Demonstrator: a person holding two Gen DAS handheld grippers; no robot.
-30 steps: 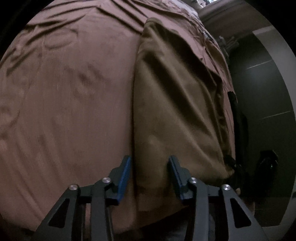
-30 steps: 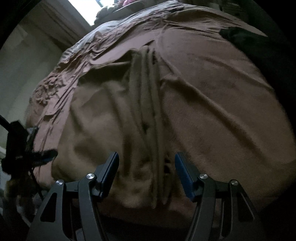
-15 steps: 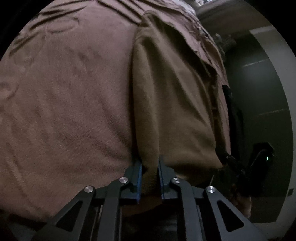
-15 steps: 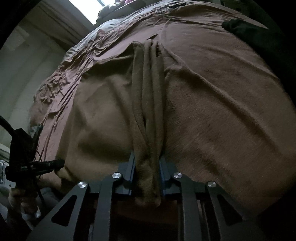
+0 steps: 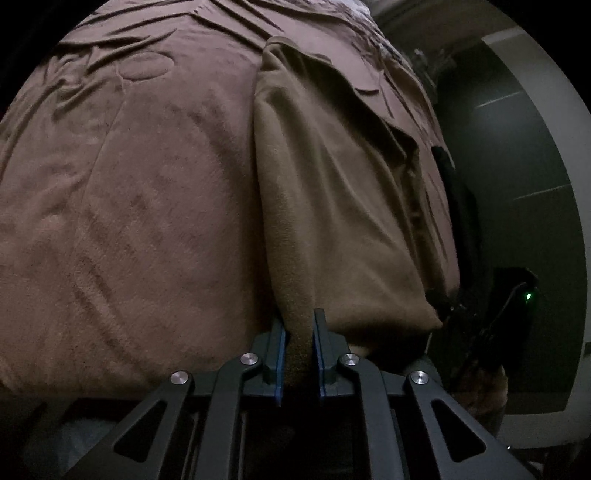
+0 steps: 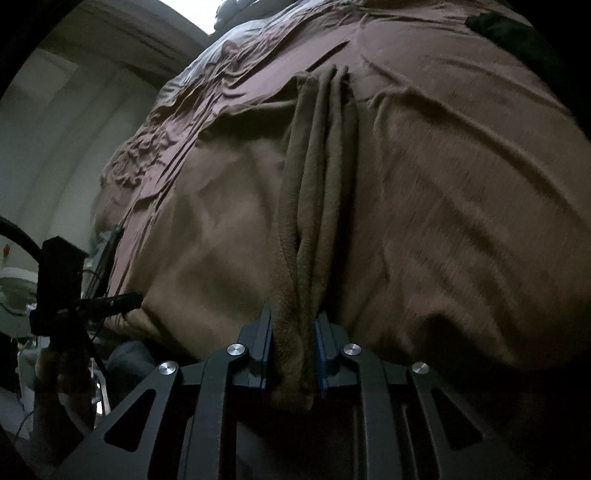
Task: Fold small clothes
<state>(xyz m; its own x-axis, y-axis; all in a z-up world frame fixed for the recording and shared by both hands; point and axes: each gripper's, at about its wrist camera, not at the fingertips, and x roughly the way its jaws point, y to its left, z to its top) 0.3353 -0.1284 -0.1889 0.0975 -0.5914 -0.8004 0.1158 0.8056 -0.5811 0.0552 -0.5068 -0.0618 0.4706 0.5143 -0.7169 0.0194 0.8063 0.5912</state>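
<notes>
An olive-brown fleece garment (image 5: 332, 206) lies on a bed covered with a reddish-brown blanket (image 5: 129, 206). My left gripper (image 5: 299, 347) is shut on the garment's near left edge, a strip of cloth pinched between its blue pads. In the right wrist view the same garment (image 6: 221, 251) shows bunched into long folds. My right gripper (image 6: 293, 347) is shut on the near end of those folds (image 6: 314, 206). The other gripper (image 6: 59, 280) shows at the left of the right wrist view, and at the right (image 5: 509, 306) of the left wrist view.
The blanket (image 6: 461, 206) spreads wide around the garment. A dark item (image 6: 517, 33) lies at the far right of the bed. A dark wall and floor (image 5: 517, 166) lie beyond the bed's right edge. A pale wall (image 6: 55, 129) and a bright window are at the far end.
Both grippers were open around the garment's near edge a second ago. Both have closed on the cloth and now hold it; the folds look pulled tauter.
</notes>
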